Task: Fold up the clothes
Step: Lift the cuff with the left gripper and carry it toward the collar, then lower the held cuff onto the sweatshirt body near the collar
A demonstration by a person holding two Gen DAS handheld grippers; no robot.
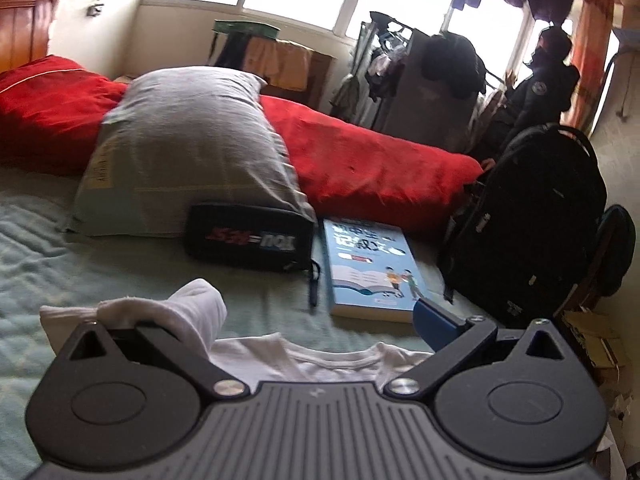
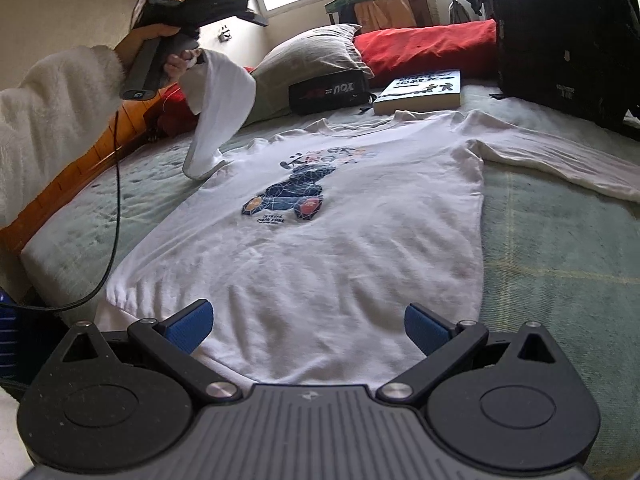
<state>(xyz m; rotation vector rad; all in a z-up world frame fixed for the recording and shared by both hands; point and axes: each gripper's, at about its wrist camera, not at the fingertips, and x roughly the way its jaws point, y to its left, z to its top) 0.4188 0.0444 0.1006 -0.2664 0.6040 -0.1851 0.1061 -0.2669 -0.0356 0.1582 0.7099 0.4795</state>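
A white long-sleeved T-shirt [image 2: 340, 248] with a dark blue bear print lies face up on the green bedspread [image 2: 560, 260], collar toward the pillow. My right gripper [image 2: 306, 328] stands open low over the shirt's hem, blue pads apart, nothing between them. Up at the left, a hand in a fluffy white sleeve holds my left gripper [image 2: 248, 16], and the shirt's left sleeve [image 2: 220, 112] hangs lifted beneath it. In the left wrist view my left gripper [image 1: 296, 320] has its jaws wide apart, and that sleeve [image 1: 172, 312] is draped over its left finger, hiding the pad.
Beyond the collar lie a black pouch [image 1: 248, 240] and a blue book [image 1: 368, 268], with a grey pillow [image 1: 188, 148] and red quilt [image 1: 380, 168] behind. A black backpack [image 1: 528, 220] stands at the bed's right edge. A person in dark clothes [image 1: 548, 76] stands by the window.
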